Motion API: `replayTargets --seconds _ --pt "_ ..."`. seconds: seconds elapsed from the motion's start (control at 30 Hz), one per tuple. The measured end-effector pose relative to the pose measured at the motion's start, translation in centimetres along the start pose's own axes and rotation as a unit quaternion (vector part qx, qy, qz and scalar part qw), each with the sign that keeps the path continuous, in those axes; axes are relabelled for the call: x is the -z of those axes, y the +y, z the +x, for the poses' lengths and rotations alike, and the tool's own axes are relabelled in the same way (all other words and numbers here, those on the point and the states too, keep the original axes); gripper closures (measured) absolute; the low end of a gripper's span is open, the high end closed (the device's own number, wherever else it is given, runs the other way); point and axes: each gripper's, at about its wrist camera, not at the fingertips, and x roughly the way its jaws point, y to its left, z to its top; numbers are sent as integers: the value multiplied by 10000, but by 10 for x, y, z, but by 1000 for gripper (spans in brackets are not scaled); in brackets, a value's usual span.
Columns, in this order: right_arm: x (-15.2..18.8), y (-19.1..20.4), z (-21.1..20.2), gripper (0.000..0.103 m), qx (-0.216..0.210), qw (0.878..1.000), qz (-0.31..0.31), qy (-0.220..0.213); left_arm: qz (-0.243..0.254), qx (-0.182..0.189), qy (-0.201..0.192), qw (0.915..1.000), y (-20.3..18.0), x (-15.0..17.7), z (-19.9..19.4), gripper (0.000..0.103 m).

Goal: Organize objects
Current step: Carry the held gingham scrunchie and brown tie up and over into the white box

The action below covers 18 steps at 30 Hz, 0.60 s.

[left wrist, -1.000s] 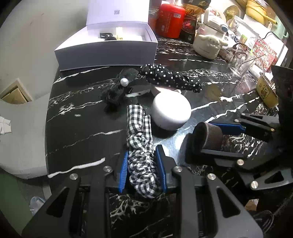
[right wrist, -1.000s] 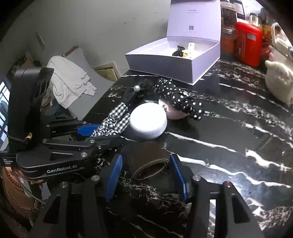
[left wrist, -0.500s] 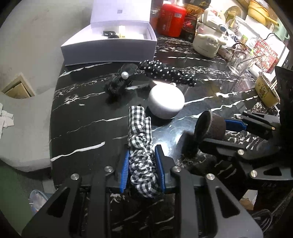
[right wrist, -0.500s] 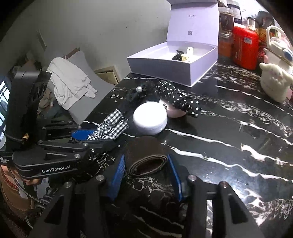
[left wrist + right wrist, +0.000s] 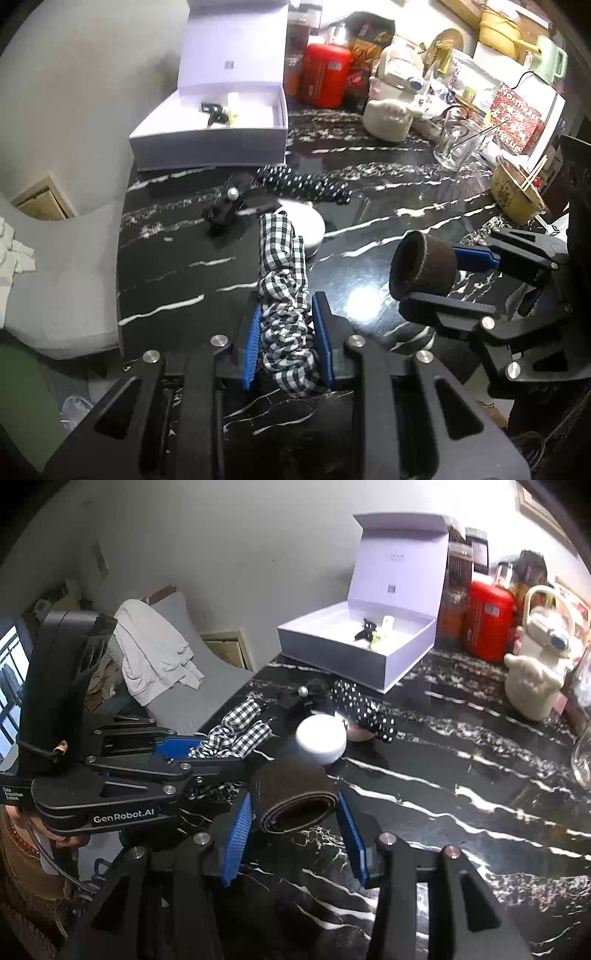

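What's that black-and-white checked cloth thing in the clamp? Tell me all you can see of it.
The checked fabric piece looks like a soft gingham hair tie: a ruched, gathered band with two flat tails. The left gripper pinches its gathered part between blue-padded jaws. It seems lifted off the black marble table, its tails reaching forward past the jaws toward the round white case. In the right wrist view it shows beyond that gripper's jaws.
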Motion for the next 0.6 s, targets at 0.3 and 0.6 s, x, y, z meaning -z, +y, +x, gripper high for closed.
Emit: replayTargets --seconds 0.3,0.6 --pt "-10 1 -22 55 89 9996 -85 -252 132 -28 -127 9998 -11 -21 -12 78" --pt "-22 -10 -18 55 112 9995 -109 -267 175 82 -22 9998 -12 -41 -4 78"
